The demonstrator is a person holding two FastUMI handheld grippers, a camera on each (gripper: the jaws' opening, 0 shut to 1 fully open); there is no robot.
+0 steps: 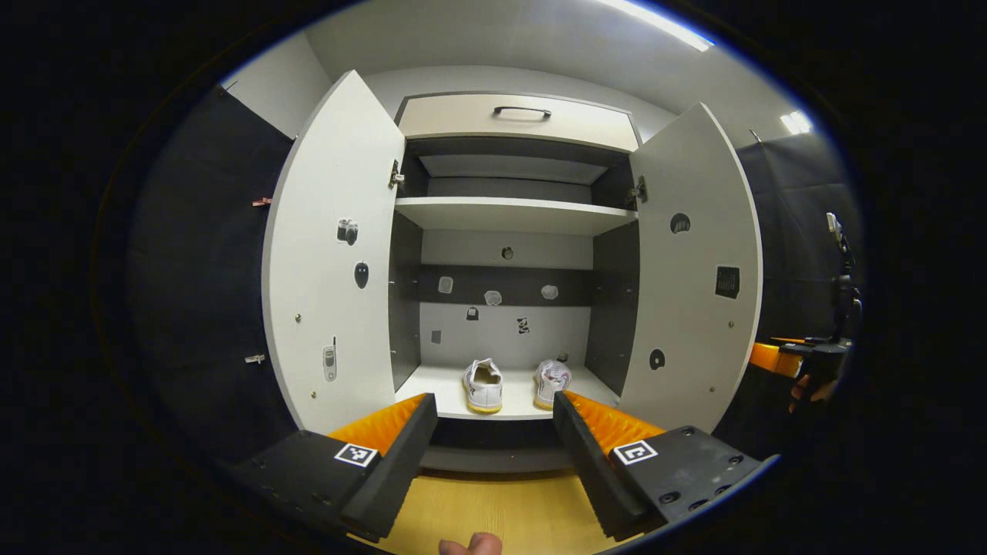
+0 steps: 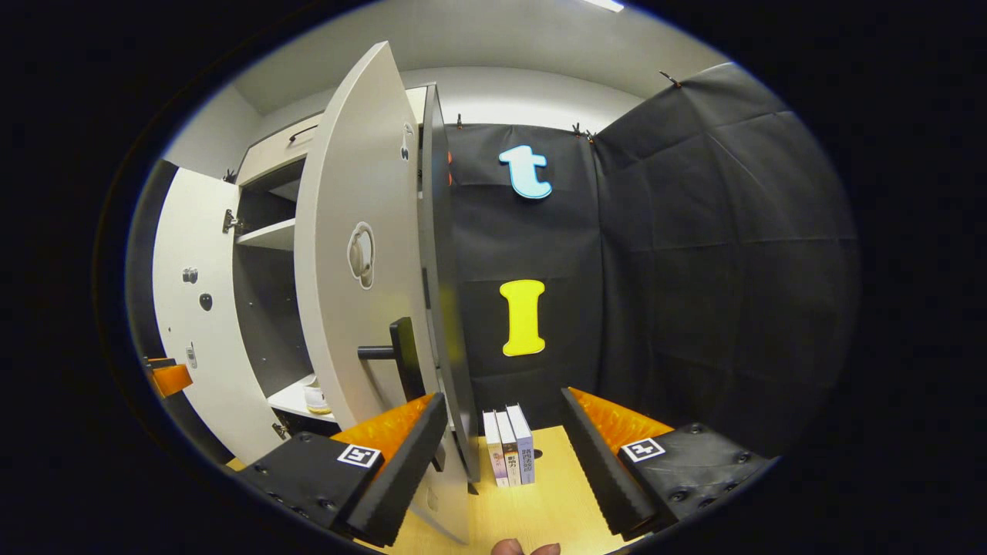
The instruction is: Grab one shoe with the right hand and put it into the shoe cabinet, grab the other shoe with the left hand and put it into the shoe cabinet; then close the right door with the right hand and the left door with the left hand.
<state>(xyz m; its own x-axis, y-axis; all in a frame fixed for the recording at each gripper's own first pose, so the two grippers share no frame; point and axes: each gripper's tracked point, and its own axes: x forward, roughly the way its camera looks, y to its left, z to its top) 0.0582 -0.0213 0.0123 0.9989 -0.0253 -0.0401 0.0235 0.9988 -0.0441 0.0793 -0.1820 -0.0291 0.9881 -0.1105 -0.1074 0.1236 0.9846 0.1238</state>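
Observation:
Two white shoes, one (image 1: 483,385) on the left and one (image 1: 551,381) on the right, stand side by side on the bottom shelf (image 1: 439,385) of the shoe cabinet. Both doors, the left door (image 1: 331,262) and the right door (image 1: 694,270), stand wide open. My left gripper (image 1: 493,401) is open and empty, a short way in front of the shelf. My right gripper (image 2: 503,397) is open and empty beside the right door (image 2: 358,308), whose black handle (image 2: 399,351) sits just above its left finger. Farther off at the right, a hand holds the right gripper (image 1: 802,358).
An upper shelf (image 1: 513,214) and a drawer (image 1: 520,119) with a handle sit above. Three books (image 2: 509,447) stand on the wooden floor (image 2: 540,509) against the black cloth wall. The left gripper (image 2: 166,378) pokes in by the left door (image 2: 193,324).

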